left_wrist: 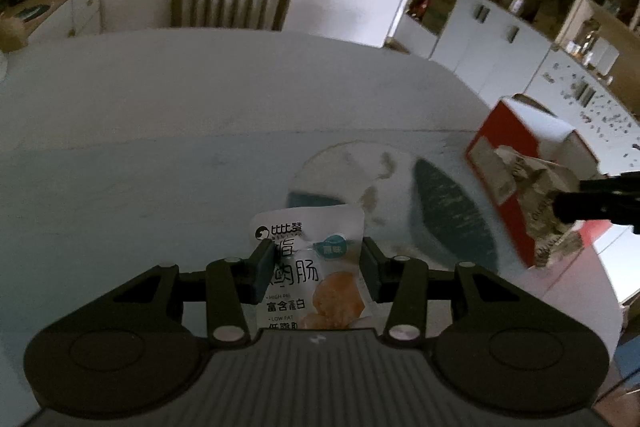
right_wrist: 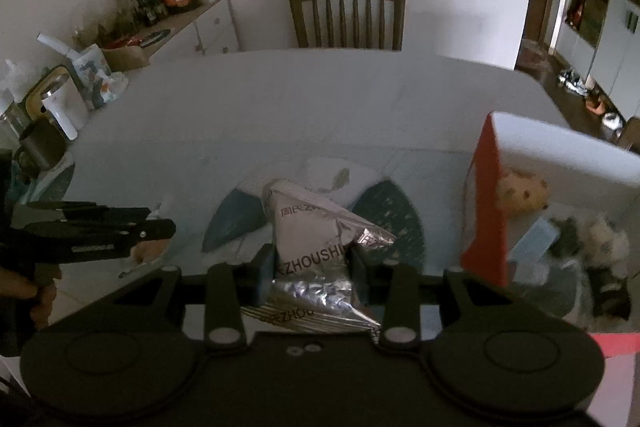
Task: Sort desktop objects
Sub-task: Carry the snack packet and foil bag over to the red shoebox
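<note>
My left gripper (left_wrist: 316, 267) is shut on a white snack pouch (left_wrist: 320, 267) with Chinese print and a picture of sausage slices, held above the table. My right gripper (right_wrist: 312, 263) is shut on a crumpled silver foil packet (right_wrist: 316, 247), held above the patterned mat. In the left wrist view the right gripper (left_wrist: 560, 207) shows at the right edge with the foil packet (left_wrist: 532, 195) in front of the red-and-white box (left_wrist: 516, 131). In the right wrist view the left gripper (right_wrist: 160, 227) shows at the left edge.
A red-and-white open box (right_wrist: 484, 187) stands at the right of the table and holds a cookie packet (right_wrist: 520, 191) and other small items. A teal and white mat (left_wrist: 440, 203) lies under the grippers. A wooden chair (right_wrist: 348, 15) stands behind the table. Cups and a kettle (right_wrist: 60, 107) stand at left.
</note>
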The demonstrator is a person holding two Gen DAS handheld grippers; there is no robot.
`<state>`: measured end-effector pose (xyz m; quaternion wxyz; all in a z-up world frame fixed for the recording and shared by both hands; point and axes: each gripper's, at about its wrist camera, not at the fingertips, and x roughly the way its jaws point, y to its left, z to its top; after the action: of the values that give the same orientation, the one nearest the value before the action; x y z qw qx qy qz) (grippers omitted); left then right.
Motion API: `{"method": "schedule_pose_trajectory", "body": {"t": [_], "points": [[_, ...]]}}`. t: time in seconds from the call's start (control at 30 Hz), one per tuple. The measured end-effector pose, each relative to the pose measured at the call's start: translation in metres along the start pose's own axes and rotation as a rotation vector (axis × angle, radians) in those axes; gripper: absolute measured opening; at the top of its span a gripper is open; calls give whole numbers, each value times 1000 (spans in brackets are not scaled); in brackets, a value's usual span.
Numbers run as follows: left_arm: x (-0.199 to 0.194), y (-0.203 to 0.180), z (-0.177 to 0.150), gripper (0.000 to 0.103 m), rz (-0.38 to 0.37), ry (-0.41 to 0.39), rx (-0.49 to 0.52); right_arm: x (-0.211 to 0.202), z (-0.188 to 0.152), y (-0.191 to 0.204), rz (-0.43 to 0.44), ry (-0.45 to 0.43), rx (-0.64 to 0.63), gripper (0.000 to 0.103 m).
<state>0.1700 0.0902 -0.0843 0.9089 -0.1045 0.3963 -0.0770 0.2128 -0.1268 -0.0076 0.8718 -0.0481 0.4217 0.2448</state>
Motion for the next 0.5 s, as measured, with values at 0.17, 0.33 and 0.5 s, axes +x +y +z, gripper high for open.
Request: {"method": "schedule_pose_trajectory", "body": {"t": [0.17,0.33,0.5], "points": [[-9,-23,13,44,-42,-23,9,-15,5,-20,-5,-42,36,39],[-12,-52,24,44,-61,-47,27,-29,12,-44,-10,-78,38,39],[-9,-83,33,44,-60,-64,46,-43,15,-73,-23,-112,25,39]]}}
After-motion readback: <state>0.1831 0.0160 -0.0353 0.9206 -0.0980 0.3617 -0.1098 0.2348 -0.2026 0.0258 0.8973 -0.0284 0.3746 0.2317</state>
